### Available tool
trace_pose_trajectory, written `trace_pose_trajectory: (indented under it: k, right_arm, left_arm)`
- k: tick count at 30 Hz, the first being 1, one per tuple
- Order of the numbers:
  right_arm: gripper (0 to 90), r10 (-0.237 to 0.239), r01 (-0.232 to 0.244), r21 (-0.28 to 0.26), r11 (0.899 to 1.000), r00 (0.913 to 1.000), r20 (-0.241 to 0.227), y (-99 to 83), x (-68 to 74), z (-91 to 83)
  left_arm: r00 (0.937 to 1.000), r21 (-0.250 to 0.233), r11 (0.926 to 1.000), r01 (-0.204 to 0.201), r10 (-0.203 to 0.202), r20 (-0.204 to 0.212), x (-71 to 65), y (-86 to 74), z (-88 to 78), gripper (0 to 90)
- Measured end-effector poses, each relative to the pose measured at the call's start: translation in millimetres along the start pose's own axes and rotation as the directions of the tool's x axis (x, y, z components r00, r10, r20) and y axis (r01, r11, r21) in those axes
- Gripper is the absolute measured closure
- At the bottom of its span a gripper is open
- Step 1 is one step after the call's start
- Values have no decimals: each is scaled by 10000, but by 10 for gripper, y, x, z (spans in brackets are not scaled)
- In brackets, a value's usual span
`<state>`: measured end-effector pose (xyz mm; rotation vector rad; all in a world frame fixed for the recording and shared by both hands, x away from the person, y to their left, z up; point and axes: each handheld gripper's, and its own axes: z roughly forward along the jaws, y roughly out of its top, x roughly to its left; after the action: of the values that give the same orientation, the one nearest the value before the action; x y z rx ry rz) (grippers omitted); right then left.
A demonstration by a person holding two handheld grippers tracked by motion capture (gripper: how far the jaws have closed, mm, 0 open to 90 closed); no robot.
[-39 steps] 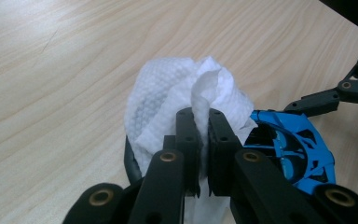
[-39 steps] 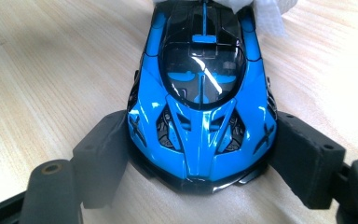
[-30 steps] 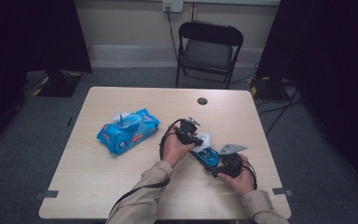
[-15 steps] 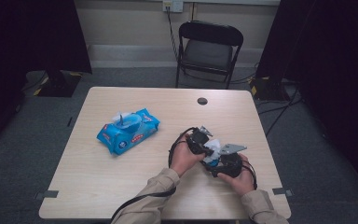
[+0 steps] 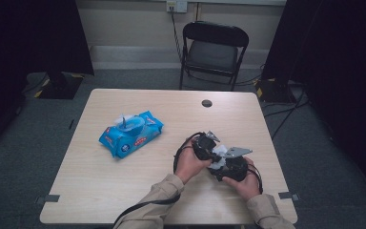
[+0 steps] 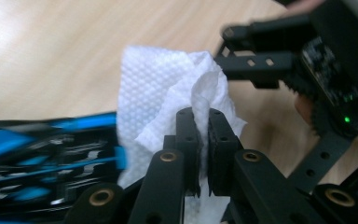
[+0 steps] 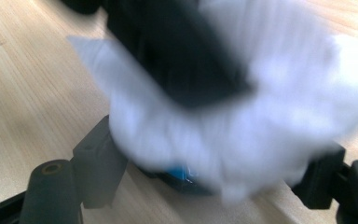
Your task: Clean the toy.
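Your left gripper is clamped tight on a white wet wipe, the two black jaws pressed together with a fold of the sheet between them. In the high view the wipe sits between your two hands, at about four o'clock on the table, well apart from the blue wipes pack at nine o'clock.

Your right gripper stands wide; in its own view the jaws spread either side of a small dark-and-blue object beneath the blurred wipe, and I cannot tell whether they press on it.

The risks, as I judge them:
- You hold only a thin fold, so a sharp pull could tear the sheet or slip it free.
- The wipe drapes over the right camera, so you may work blind.
- The grippers sit nearly touching; their linkages or trailing cables could snag.
- If the right jaws hold loosely, rubbing could knock the object out.
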<state>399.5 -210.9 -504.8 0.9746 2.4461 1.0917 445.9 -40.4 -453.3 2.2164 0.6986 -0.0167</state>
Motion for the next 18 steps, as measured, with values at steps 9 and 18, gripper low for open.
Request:
trace_pose_trajectory:
  k: [9,18]
  right_arm:
    - [234,-29,29,-10,10000,10000,-11,1,-3,2]
    - [235,-38,38,-7,10000,10000,-5,1,-3,2]
  left_arm:
    - [9962,-598,9974,399,-444,-744,287,76,-318,855]
    - [9823,-909,9904,1040,-1166,-1467,566,43,-461,855]
